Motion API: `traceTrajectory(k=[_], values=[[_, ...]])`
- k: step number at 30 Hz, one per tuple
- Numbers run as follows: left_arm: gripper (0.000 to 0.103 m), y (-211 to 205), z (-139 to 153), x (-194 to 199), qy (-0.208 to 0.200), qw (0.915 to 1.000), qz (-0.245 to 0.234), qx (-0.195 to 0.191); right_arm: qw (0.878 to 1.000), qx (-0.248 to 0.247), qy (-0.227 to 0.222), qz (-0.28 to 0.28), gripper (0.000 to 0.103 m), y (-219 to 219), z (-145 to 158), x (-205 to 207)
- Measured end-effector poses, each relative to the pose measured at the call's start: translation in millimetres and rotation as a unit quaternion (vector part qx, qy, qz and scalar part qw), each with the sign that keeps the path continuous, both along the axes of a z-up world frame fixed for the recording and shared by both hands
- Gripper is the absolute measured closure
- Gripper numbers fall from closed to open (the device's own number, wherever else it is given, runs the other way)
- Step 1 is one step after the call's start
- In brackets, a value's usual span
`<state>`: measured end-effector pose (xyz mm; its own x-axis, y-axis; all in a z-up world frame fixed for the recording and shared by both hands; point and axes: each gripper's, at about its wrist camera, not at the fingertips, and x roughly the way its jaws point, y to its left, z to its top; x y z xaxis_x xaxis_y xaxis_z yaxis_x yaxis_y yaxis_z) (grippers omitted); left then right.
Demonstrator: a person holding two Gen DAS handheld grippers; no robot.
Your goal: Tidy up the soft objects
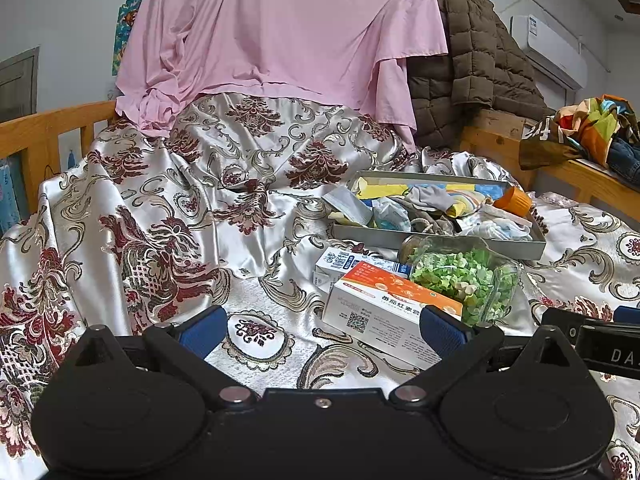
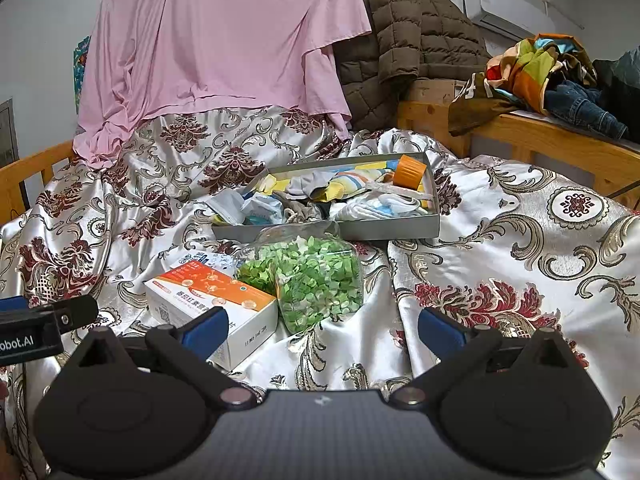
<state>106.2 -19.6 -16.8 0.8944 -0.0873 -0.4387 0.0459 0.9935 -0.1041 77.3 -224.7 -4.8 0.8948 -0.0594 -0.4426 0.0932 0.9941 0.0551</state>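
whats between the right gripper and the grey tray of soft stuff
In the right wrist view, the clear jar of green bits lies on the bedspread between the right gripper and the grey tray, touching the tray's near wall.

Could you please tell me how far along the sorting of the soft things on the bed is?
Done: a grey tray already holds socks and crumpled cloths. In hand: nothing; the left gripper and right gripper are both open and empty. Left: whether more belongs there is unclear; an orange box and a bag of green bits lie in front of the tray.
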Motion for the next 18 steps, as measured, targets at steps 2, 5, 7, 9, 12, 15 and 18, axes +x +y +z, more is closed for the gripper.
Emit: traceTrajectory(k=[2,5,7,9,12,15,18], values=[[0.001,-0.3,-0.4,-0.1,0.001,1.0000,-0.001,0.002,1.000,0.000,0.000,0.000,0.000,0.0,-0.1,0.0],[0.001,-2.3,-1.3,-1.0,0.003,1.0000,-0.002,0.002,1.000,0.000,0.000,0.000,0.000,0.0,0.0,0.0],[0.001,-3.6,-1.1,-0.4,0.002,1.0000,-0.001,0.006,1.000,0.000,0.000,0.000,0.000,-0.1,-0.1,0.0],[0.001,-4.5,-1.5,-1.4,-0.001,0.9999,-0.002,0.010,1.000,0.000,0.000,0.000,0.000,-0.1,0.1,0.0],[0.001,-5.7,-0.9,-1.2,0.001,0.9998,-0.001,0.018,1.000,0.000,0.000,0.000,0.000,-0.1,0.0,0.1],[0.001,-5.3,0.0,-0.4,0.003,0.9998,-0.003,0.018,1.000,0.000,0.000,0.000,0.000,-0.1,0.1,0.1],[0.001,-6.2,0.2,-1.1,0.001,0.9998,-0.007,0.019,1.000,0.000,0.000,0.000,0.000,-0.2,0.1,0.1]])
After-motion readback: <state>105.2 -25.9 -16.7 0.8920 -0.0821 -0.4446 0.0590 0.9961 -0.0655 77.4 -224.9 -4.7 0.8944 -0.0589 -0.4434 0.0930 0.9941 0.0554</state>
